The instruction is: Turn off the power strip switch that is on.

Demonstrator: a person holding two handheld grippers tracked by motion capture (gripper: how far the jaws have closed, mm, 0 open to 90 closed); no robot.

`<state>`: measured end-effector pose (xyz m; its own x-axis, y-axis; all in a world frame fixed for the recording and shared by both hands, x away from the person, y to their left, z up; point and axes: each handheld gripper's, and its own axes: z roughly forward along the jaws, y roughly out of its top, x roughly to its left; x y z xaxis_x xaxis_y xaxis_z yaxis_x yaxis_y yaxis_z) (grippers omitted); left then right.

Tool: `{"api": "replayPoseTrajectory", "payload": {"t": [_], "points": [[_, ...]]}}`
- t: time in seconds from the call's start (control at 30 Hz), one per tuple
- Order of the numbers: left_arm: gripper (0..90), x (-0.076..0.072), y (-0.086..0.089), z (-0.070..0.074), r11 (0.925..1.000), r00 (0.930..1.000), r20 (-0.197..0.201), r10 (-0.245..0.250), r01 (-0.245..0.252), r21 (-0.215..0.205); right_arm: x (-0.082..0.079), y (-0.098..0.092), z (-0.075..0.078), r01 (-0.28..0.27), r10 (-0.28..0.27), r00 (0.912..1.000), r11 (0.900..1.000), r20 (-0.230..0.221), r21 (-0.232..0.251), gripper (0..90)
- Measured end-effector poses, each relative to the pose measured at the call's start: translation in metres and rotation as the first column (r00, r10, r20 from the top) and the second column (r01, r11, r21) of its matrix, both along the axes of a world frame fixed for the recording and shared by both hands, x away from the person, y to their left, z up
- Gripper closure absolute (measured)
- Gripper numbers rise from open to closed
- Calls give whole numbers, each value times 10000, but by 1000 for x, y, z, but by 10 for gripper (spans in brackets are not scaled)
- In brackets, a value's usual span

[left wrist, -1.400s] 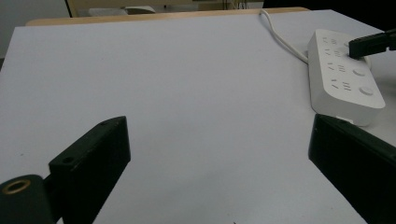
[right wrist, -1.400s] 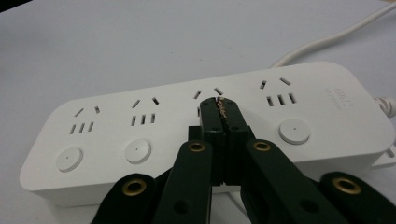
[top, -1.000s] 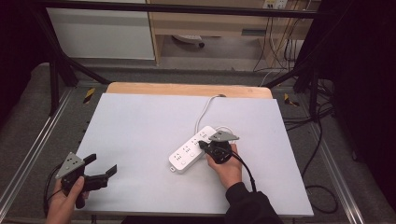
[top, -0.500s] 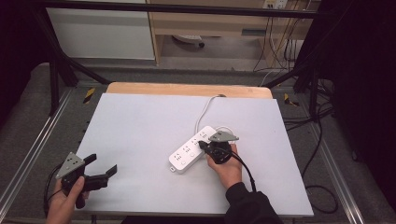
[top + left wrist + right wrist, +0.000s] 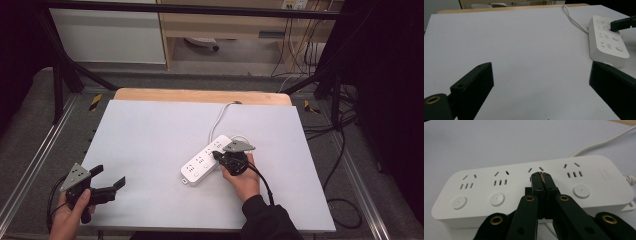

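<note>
A white power strip (image 5: 201,163) with several sockets and round buttons lies slantwise on the white table top (image 5: 150,130). Its white cable (image 5: 218,119) runs toward the far edge. My right gripper (image 5: 216,155) is shut, with nothing between its jaws that I can make out. In the right gripper view the gripper's tips (image 5: 541,176) rest on the strip (image 5: 499,192) at the third socket from the left and hide that socket's button. My left gripper (image 5: 109,176) is held open and empty over the table's near left corner. From the left gripper view, that gripper (image 5: 540,67) looks toward the strip (image 5: 607,42).
A strip of wooden table top (image 5: 200,95) shows along the far side of the white top. Metal frame rails (image 5: 37,160) run along both sides. Cabinets and loose black cables (image 5: 340,150) lie on the floor beyond and to the right.
</note>
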<state>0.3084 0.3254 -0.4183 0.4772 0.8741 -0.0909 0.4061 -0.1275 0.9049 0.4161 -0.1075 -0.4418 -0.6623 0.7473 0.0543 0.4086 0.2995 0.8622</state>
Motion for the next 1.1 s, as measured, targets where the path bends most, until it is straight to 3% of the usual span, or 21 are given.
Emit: {"api": "replayPoseTrajectory", "payload": {"t": [0.47, 1.1], "points": [[53, 0, 0, 0, 10000, 10000, 2, 7, -7, 1, 0, 3, 2, -53, 55, 10000, 9993, 44, -362, 900], [53, 1, 1, -1, 10000, 10000, -10, 44, -44, 17, -1, 3, 0, -99, 108, 9997, 9991, 216, -422, 900]]}}
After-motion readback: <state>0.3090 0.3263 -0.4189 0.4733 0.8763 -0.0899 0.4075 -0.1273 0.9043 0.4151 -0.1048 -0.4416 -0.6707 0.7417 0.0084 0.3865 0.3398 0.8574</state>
